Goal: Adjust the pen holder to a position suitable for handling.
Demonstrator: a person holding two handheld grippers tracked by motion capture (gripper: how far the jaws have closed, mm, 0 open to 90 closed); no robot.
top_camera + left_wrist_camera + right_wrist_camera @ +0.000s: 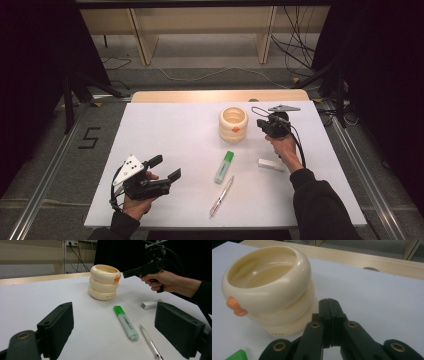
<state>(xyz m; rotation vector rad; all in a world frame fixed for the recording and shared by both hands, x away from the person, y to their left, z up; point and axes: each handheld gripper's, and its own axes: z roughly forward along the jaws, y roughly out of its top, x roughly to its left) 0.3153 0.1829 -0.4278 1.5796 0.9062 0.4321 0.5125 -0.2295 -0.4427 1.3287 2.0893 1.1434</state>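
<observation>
Spread left gripper (167, 169) hovers over white table (165, 125); right gripper (329, 305), pressed together, nears cream pot (233, 124); cables (295, 45) behind.

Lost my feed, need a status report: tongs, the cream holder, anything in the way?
Right tongs shut, empty, beside cream ringed holder. Left tongs open, idle. Holder upright. Green highlighter, pen, eraser lie nearer the person, clear.

Cream ringed pot (233, 124), green highlighter (224, 167)

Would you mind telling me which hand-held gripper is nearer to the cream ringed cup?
The right hand-held gripper, jaws shut, sits just beside the cream ringed cup, with its tip close to the cup's side. The left hand-held gripper is open, far off near the table's front-left edge.
</observation>
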